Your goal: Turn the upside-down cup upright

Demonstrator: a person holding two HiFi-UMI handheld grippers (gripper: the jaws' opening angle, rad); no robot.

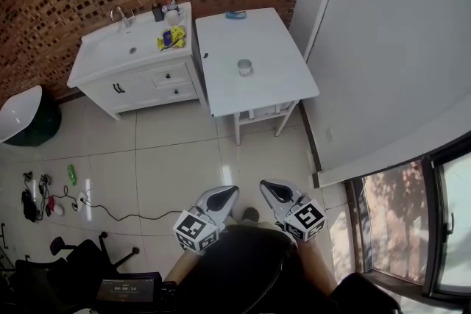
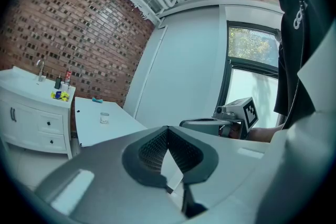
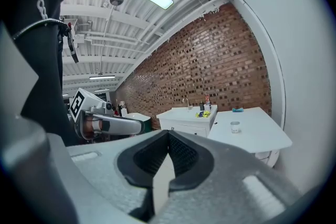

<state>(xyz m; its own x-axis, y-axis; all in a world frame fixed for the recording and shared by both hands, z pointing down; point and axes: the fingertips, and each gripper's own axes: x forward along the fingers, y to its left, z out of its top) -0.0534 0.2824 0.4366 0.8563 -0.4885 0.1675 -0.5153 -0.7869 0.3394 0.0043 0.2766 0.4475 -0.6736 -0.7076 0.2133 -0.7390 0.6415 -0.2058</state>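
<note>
A small pale cup [image 1: 245, 68] stands alone near the middle of the white table [image 1: 280, 77]. It is too small to tell which way up it is. The cup also shows far off in the left gripper view [image 2: 104, 118] and the right gripper view [image 3: 234, 126]. Both grippers hover low over the tiled floor, well short of the table. My left gripper [image 1: 230, 192] [image 2: 168, 129] is shut with nothing in it. My right gripper [image 1: 266, 187] [image 3: 168, 134] is shut and empty too, side by side with the left.
A white sink cabinet [image 1: 132, 59] with bottles and a yellow item adjoins the table's left side against the brick wall. A blue object [image 1: 235, 14] lies at the table's far edge. Cables [image 1: 51, 198] and a chair base [image 1: 88, 254] are on the floor at left; a window [image 1: 412, 217] at right.
</note>
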